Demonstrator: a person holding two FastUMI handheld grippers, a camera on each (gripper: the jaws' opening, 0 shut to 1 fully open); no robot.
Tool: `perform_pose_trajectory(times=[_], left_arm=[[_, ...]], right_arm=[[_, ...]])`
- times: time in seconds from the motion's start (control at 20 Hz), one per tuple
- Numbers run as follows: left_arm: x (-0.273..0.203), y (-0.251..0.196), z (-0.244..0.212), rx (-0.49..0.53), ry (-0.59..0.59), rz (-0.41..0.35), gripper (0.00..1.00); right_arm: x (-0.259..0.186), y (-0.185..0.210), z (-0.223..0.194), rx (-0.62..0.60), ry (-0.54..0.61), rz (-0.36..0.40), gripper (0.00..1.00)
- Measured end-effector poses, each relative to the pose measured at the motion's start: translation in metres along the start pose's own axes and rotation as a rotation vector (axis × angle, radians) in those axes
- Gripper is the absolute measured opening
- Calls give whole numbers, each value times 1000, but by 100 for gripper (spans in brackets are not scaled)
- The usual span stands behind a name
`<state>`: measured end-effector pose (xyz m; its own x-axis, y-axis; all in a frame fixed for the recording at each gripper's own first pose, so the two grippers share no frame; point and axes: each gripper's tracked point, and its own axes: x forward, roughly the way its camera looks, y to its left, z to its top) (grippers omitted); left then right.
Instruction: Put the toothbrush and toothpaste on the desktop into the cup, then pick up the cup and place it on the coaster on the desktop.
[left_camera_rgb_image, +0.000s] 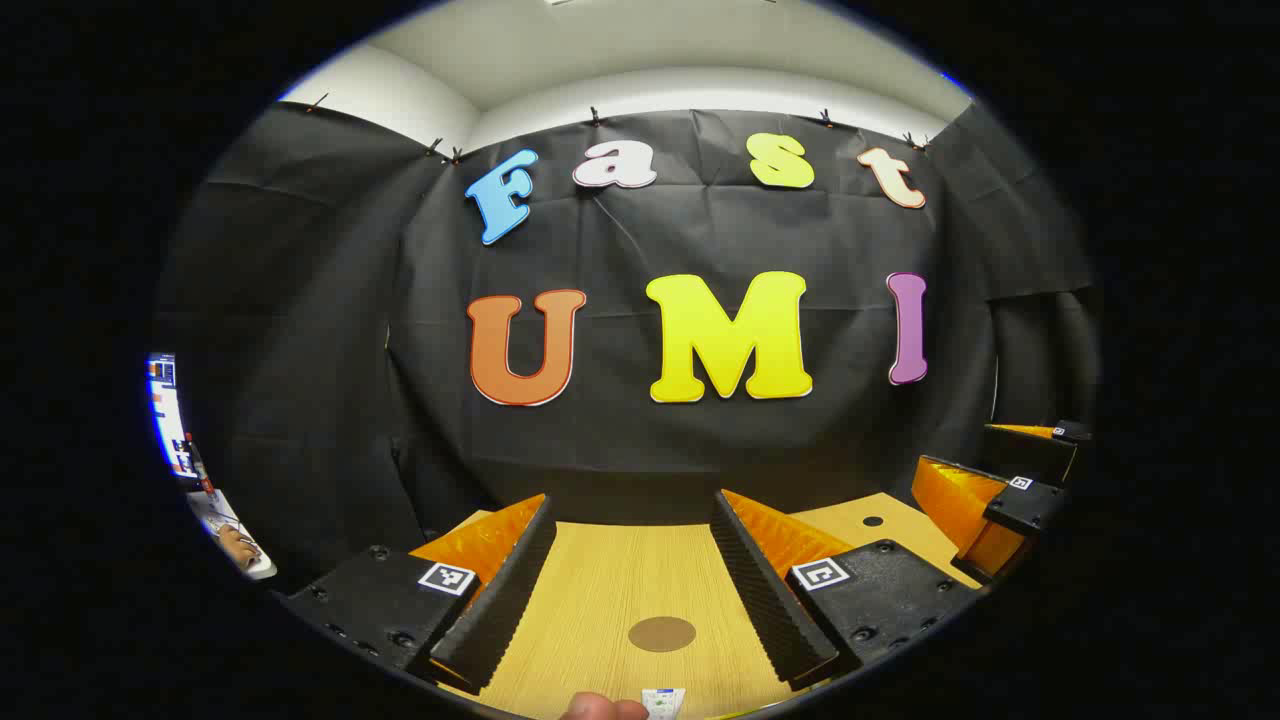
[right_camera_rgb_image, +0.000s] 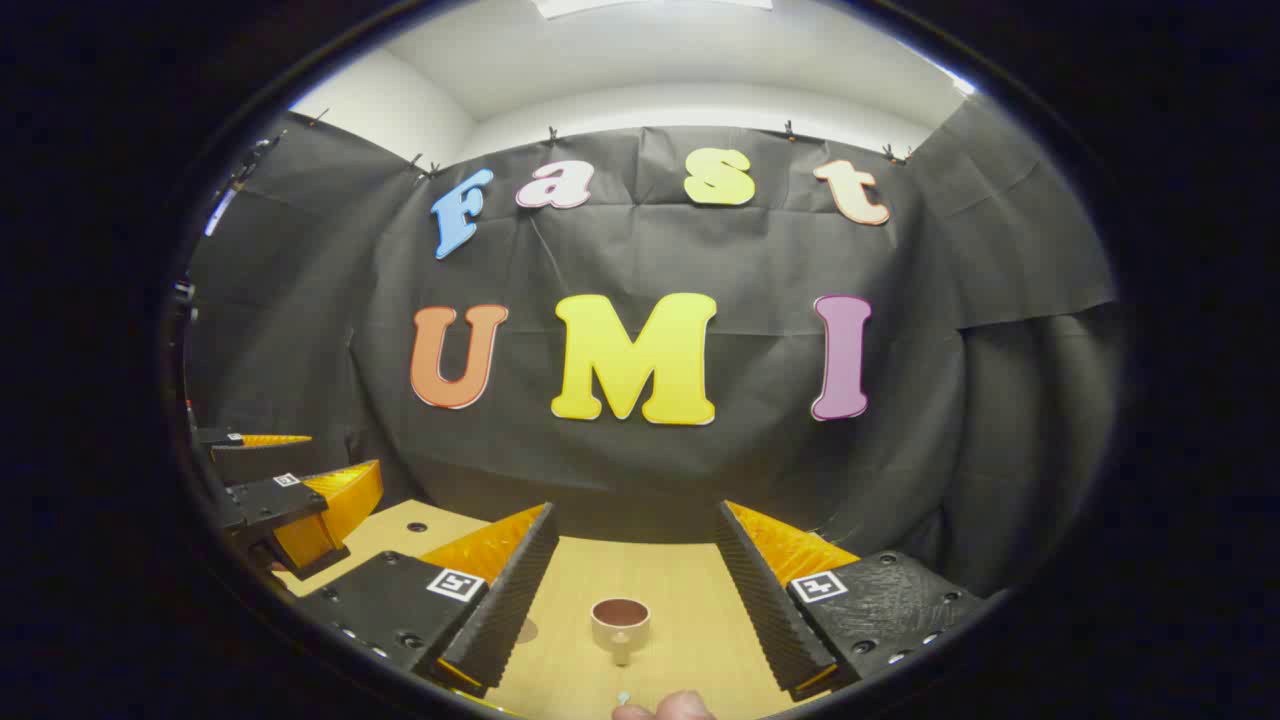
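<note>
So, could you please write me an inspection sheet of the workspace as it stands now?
Surface: light wooden desktop with a small dark hole near its back.
Job's things: brown round coaster lies flat between the left gripper's fingers; cup stands upright between the right gripper's fingers, touched by neither; a small white labelled item at the left gripper view's bottom edge, too cropped to name.
Clutter: nothing seen.
Grippers: left gripper open, holding nothing; right gripper open, holding nothing.
Cables: nothing seen.
Surroundings: black cloth wall behind the desktop; screen far left.
</note>
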<state>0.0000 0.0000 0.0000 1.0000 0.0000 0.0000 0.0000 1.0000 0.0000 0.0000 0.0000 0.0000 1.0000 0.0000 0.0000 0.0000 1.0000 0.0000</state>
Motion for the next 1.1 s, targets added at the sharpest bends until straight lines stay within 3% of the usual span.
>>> perform_pose_trajectory(times=[1.1], left_arm=[[7, -15, -14, 1, 45, -5, 99]], right_arm=[[15, -14, -29, 29, 111, -16, 95]])
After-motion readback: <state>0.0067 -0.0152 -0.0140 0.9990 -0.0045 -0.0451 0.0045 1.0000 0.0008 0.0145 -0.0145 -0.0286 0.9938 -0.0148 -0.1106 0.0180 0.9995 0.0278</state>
